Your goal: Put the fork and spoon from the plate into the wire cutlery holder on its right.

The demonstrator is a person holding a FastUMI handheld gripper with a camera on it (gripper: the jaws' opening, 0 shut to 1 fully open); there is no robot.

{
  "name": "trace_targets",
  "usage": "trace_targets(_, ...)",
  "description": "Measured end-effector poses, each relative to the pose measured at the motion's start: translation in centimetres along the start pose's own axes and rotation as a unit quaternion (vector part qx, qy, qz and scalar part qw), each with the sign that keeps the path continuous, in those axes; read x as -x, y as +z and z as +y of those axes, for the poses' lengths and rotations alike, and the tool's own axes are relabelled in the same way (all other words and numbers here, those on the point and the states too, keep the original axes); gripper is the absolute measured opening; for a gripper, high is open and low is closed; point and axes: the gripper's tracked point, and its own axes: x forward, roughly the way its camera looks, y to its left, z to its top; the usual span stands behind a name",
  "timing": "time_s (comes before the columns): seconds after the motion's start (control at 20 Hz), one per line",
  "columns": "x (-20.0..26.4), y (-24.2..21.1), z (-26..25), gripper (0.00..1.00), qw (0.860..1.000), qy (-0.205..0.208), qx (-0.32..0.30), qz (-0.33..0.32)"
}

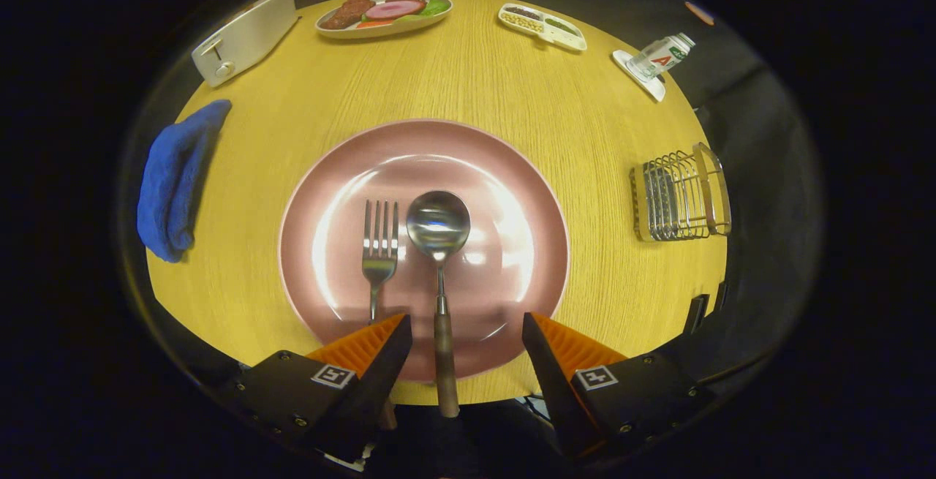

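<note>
A pink plate [512,194] lies in the middle of the round wooden table. On it rest a metal fork [379,252] and, to its right, a metal spoon [439,227] with a wooden handle that reaches back over the plate's near rim. My gripper [466,322] hangs open above the near rim. The spoon's handle lies between the fingers, nearer the left one, untouched. The fork's handle runs under the left finger. The wire cutlery holder [680,197] stands to the right of the plate, near the table's edge.
A blue cloth [175,179] lies at the table's left edge. At the back stand a white toaster [245,36], a dish of toy food [384,14], a small divided tray [542,27] and a bottle lying on a white coaster [658,58].
</note>
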Motion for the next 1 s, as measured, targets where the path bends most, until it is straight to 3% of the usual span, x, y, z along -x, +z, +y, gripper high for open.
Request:
trace_targets(0.05, -0.4, -0.3, 0.1, 0.94, 1.0, 0.0, 0.005, 0.007)
trace_targets(0.25, -0.9, -0.9, 0.6, 0.73, 0.999, 0.004, 0.026, 0.025)
trace_targets(0.35, -1.1, -1.0, 1.0, 0.49, 0.999, 0.007, 0.03, 0.025)
trace_targets(0.45, -1.0, -0.6, 1.5, 0.35, 0.999, 0.012, 0.044, 0.027)
trace_targets(0.55, -1.1, -1.0, 1.2, 0.11, 0.998, 0.006, 0.055, 0.04)
trace_targets(0.6, -1.2, -0.9, 1.3, 0.11, 0.998, 0.006, 0.058, 0.038)
trace_targets(0.65, -1.2, -0.8, 1.4, 0.04, 0.998, 0.011, 0.057, 0.038)
trace_targets(1.0, -0.1, -0.4, 0.2, 0.04, 0.999, -0.003, 0.043, 0.029)
